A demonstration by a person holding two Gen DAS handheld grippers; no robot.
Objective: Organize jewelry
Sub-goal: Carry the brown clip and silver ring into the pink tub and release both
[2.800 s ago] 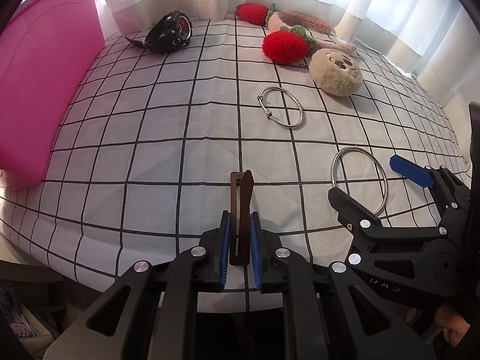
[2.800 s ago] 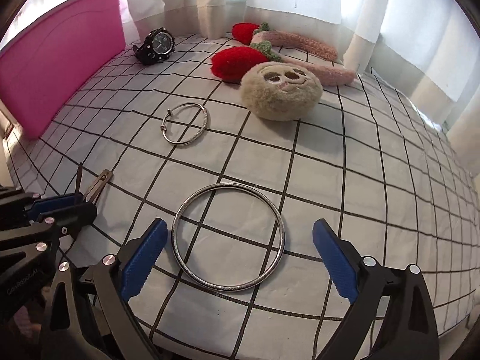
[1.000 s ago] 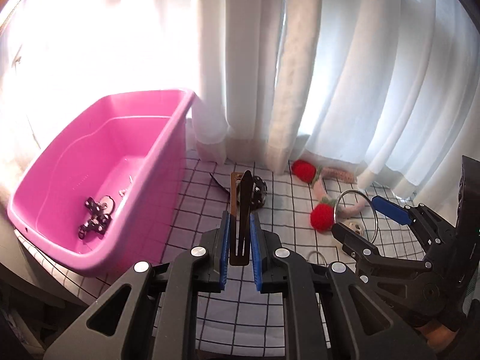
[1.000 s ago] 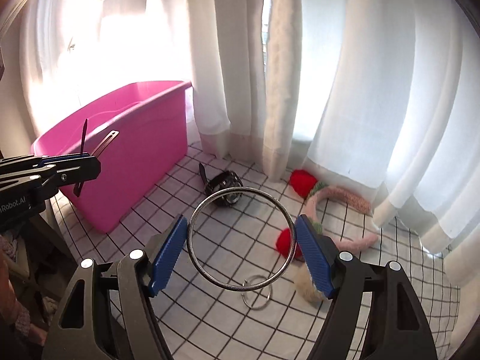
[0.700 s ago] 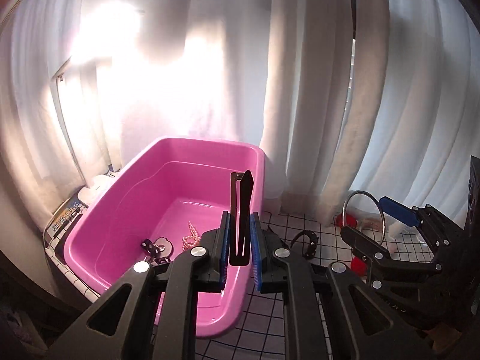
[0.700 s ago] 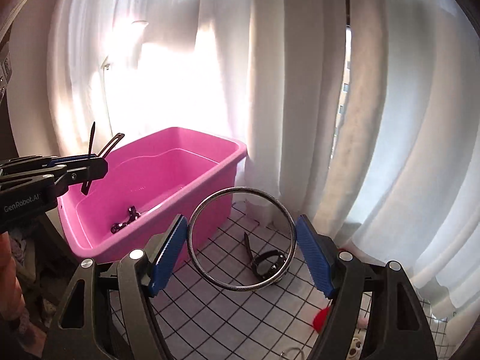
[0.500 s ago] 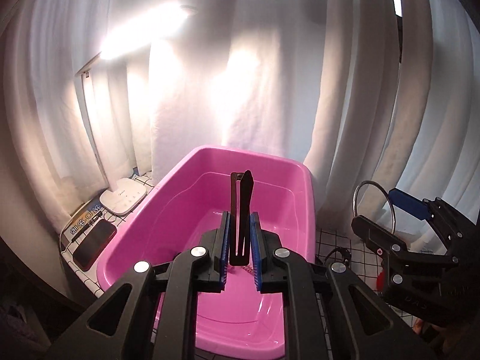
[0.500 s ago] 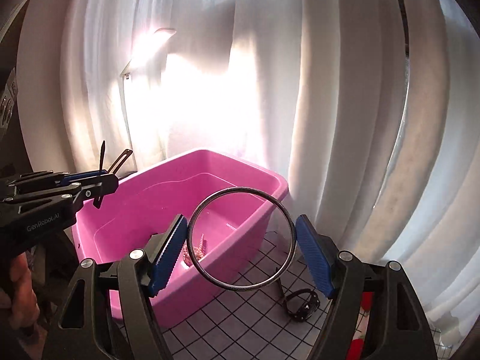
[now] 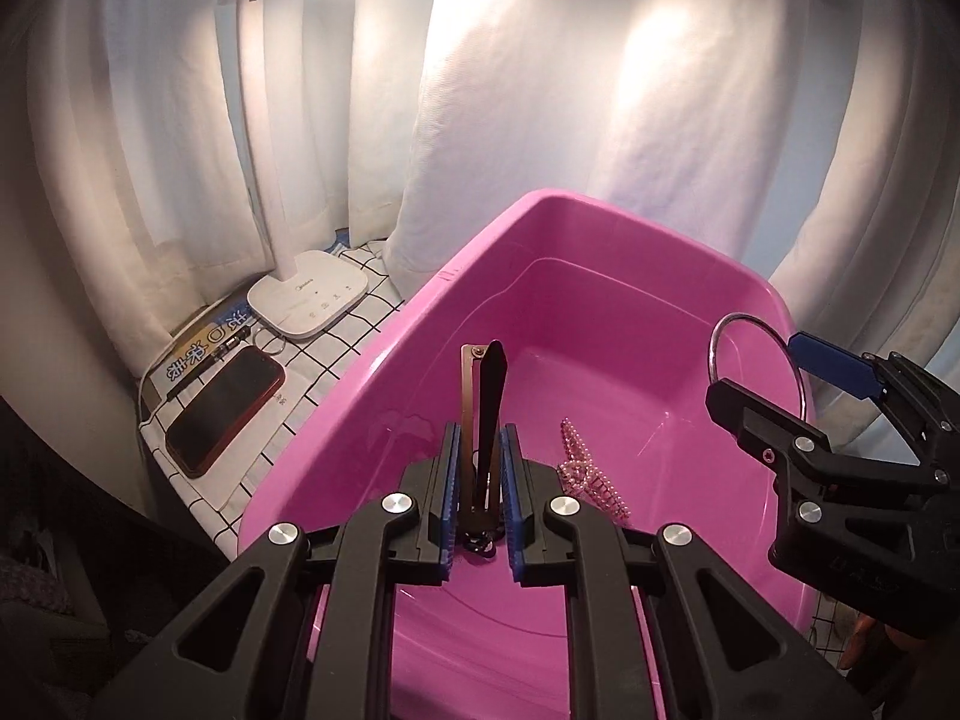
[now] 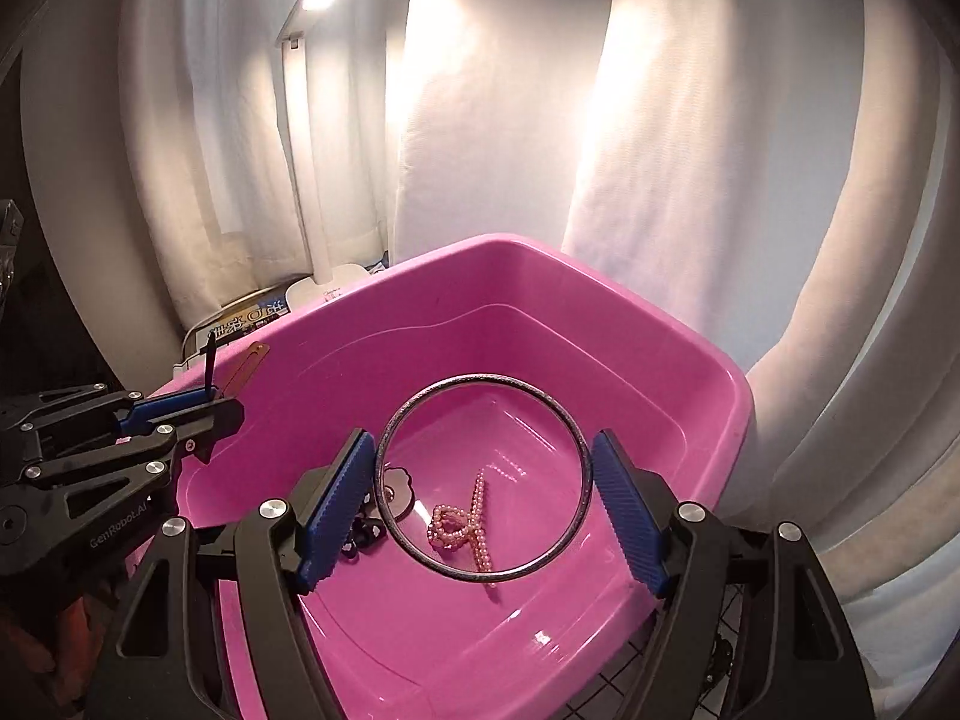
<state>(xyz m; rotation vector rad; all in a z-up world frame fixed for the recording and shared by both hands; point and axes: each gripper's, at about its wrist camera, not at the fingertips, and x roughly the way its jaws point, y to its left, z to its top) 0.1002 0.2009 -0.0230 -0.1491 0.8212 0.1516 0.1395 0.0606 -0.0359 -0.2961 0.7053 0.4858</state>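
Pink bin point(image 10: 714, 420), bangle point(image 10: 483, 477) between fingers point(image 10: 627, 513)

Glossy plastic tub point(image 10: 708, 456); shiny metal bangle point(image 10: 486, 381).

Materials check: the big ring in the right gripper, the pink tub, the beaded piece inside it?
Ring: likely metal, thin grey hoop with a finely speckled sheen. Tub: moulded plastic, glossy, light glints on its floor. Beaded piece: small pink pearl-like beads, probably plastic or glass; can't tell which.
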